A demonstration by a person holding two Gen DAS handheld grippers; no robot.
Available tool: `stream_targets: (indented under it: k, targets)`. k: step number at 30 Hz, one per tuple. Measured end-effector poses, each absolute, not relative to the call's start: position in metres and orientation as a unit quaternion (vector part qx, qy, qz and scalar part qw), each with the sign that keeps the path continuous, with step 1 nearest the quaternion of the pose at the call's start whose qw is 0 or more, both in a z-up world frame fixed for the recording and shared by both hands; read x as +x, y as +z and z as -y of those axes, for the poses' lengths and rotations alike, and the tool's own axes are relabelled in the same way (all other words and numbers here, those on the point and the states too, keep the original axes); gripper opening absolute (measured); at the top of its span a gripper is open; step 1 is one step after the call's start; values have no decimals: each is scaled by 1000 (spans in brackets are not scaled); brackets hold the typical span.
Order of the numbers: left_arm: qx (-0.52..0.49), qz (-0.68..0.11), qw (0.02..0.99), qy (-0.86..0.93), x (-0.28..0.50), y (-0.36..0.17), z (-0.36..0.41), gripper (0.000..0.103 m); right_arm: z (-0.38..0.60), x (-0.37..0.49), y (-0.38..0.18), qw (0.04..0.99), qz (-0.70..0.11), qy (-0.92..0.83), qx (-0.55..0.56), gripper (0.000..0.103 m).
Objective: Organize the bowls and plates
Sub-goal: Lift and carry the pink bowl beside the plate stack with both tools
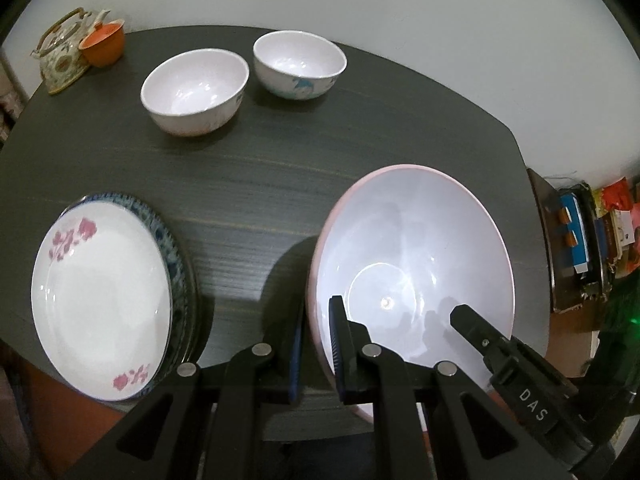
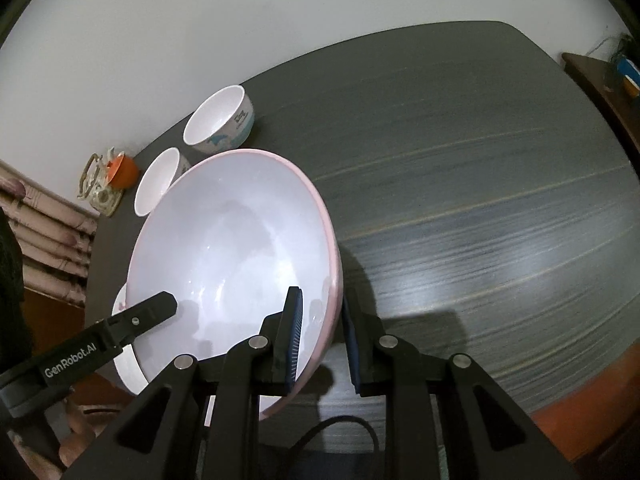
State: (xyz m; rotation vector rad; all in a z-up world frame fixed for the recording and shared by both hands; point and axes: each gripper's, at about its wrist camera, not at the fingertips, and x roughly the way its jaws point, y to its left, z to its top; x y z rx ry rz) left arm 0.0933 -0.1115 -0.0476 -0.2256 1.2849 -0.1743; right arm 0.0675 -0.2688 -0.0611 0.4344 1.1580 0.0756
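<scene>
The big pink-rimmed bowl (image 1: 412,264) is hanging over the dark table (image 1: 248,184), tipped so its white hollow is facing up and toward both cameras; being round, it is showing no long axis. The left gripper (image 1: 316,344) is pinching the bowl's left rim, one finger inside and one outside, jaws nearly closed on the wall. The right gripper (image 2: 322,340) is clamping the opposite rim likewise. Two small bowls (image 1: 196,90) are sitting upright at the far edge, stacked plates (image 1: 104,296) lying left.
</scene>
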Motion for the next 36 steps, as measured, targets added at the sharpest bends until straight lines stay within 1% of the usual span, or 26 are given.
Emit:
stream_targets:
  k: [16, 36]
  targets:
    - [-117, -601, 788, -65, 69, -75, 86, 12, 249, 40, -88, 805, -560, 47, 188, 22]
    - [-117, -605, 785, -56, 64, -87, 90, 12, 246, 35, -95, 804, -564, 47, 179, 23]
